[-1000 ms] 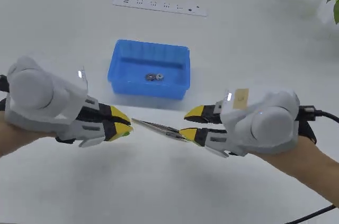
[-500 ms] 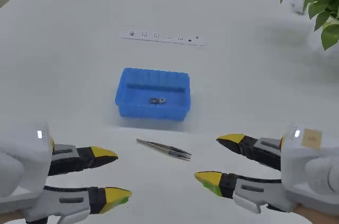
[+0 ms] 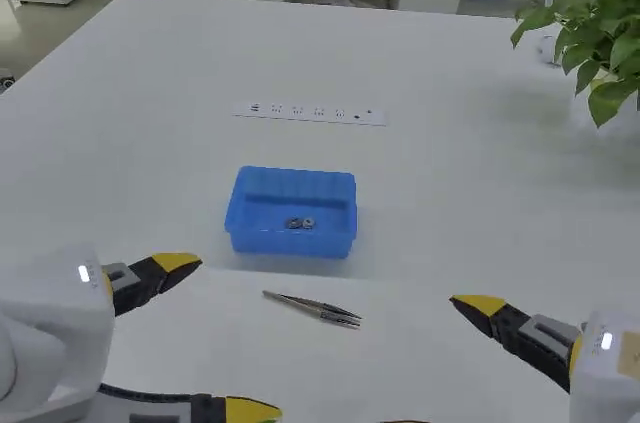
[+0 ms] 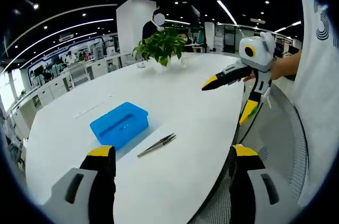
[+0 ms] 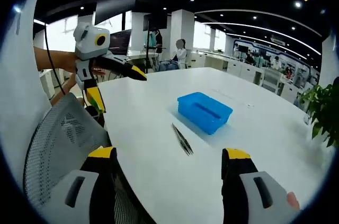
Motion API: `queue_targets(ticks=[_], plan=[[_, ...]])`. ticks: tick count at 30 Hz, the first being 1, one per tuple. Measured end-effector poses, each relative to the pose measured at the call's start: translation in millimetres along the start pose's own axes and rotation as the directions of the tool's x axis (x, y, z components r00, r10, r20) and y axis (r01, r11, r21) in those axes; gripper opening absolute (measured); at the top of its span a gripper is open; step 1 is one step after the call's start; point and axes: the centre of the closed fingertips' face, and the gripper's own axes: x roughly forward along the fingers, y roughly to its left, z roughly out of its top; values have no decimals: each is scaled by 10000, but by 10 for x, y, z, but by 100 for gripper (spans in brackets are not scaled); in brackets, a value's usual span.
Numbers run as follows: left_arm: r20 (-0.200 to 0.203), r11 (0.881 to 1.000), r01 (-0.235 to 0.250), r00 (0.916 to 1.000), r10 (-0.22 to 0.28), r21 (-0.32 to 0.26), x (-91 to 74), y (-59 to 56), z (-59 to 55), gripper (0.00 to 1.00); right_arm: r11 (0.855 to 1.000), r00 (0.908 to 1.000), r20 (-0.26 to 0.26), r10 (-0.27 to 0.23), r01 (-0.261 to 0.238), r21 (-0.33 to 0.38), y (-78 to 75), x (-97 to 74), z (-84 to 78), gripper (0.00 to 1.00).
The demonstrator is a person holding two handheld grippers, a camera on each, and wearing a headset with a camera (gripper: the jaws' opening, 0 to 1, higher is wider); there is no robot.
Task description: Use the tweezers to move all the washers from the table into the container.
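Tweezers (image 3: 312,309), one: flat on the table (image 3: 470,173), just on your side of the container (image 3: 291,211), apart from it and between your two grippers, touched by neither; long axis runs left to right across you, right end slightly nearer you; narrow single end to your left, broader split end to your right. Container, one: blue, open-topped, rectangular, long side facing you, mid-table. Washers (image 3: 299,223), two counted: side by side on the container floor, near its middle. Your left gripper (image 3: 238,335), one: jaws spread wide, grasping nothing. Your right gripper (image 5: 169,153), one: jaws likewise parted, nothing between them. Power strip (image 3: 310,112), one: white, beyond the container, long axis parallel to its far wall. Plant (image 3: 590,23), one: leafy, at the far right of the table
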Motion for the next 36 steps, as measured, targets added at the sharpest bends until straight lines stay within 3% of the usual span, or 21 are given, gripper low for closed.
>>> queue_targets(ticks=[3, 9, 19, 29, 36], plan=[[-292, 10000, -39, 9996, 41, 92, -33, -39, -75, 98, 9992, 9995, -233, -232, 224, -335, -39, -34, -41, 90], [-600, 9999, 25, 9982, -17, 125, -89, -133, -170, 99, 9992, 9992, 133, -369, 370, -135, -52, -70, 74, 93], [-801, 9995, -306, 9963, 301, -54, -164, -120, -321, 99, 9967, 9990, -230, -390, 373, -725, -63, -36, 68, 95], [-540, 9968, -754, 9958, 739, -266, -164, -160, -279, 99, 9970, 9989, -346, -314, 289, -722, -41, -24, 47, 96], [-485, 9977, -644, 9968, 633, -220, -125, -184, -220, 99, 9990, 9989, 167, -441, 441, 18, -61, -51, 119, 96]])
